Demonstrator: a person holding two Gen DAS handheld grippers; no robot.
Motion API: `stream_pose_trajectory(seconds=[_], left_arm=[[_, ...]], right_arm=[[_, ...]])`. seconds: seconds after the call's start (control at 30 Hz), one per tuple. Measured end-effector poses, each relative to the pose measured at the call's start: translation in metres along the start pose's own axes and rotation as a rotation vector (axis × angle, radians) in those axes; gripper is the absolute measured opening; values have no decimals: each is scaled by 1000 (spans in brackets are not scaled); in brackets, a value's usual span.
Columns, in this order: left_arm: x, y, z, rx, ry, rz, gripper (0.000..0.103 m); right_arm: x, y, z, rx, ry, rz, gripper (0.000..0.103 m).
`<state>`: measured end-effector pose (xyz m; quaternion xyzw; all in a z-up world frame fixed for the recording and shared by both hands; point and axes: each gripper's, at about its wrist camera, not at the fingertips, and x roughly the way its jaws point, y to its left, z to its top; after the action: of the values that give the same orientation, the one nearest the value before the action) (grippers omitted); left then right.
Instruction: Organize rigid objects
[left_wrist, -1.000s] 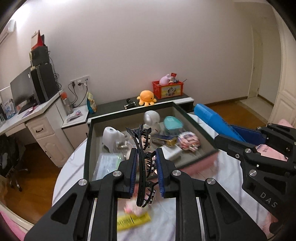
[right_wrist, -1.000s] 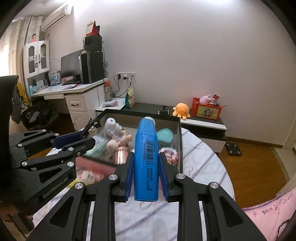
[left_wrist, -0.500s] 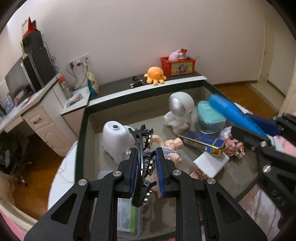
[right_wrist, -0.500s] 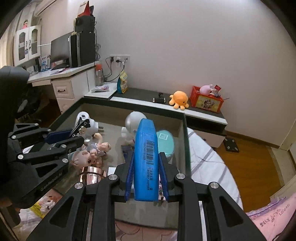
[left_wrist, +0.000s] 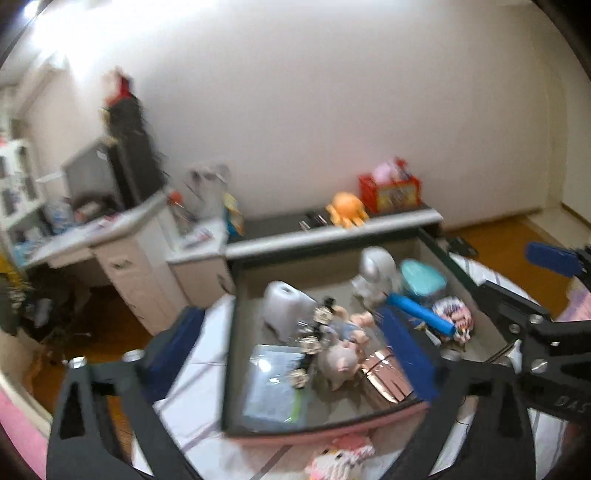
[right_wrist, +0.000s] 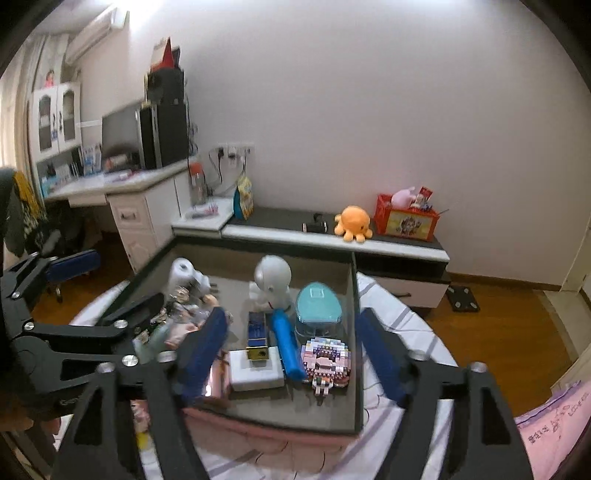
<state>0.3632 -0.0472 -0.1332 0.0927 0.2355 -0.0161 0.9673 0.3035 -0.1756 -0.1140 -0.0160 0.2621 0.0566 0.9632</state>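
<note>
A dark grey box with a pink front holds the sorted items. The black hair clip lies in it across the pig dolls. My left gripper hangs above the box's near left corner, jaws opening wide, nothing between the pads. The blue tube lies flat in the box between a blue and gold carton and a pixel brick figure. My right gripper is just above the box's front, jaws opening, the tube lying free below them. The tube also shows in the left wrist view.
The box also holds a white astronaut figure, a teal case, a white appliance and a plastic packet. It sits on a round table with striped cloth. A pink plush toy lies before the box.
Both grippers went from shut to wide open. The hair clip and the blue tube left the jaws and now lie in the box. Both grippers drew back towards the box's front.
</note>
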Motion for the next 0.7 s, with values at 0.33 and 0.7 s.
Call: stream_pose_trajectory(seconds=[0.33, 0.7], left_arm=[[-129, 20, -27, -48, -159, 47, 103], [-232, 16, -61, -52, -303, 39, 103]], right_arm=[[-118, 11, -31, 43, -162, 3, 103], [-207, 24, -67, 69, -272, 8, 103]])
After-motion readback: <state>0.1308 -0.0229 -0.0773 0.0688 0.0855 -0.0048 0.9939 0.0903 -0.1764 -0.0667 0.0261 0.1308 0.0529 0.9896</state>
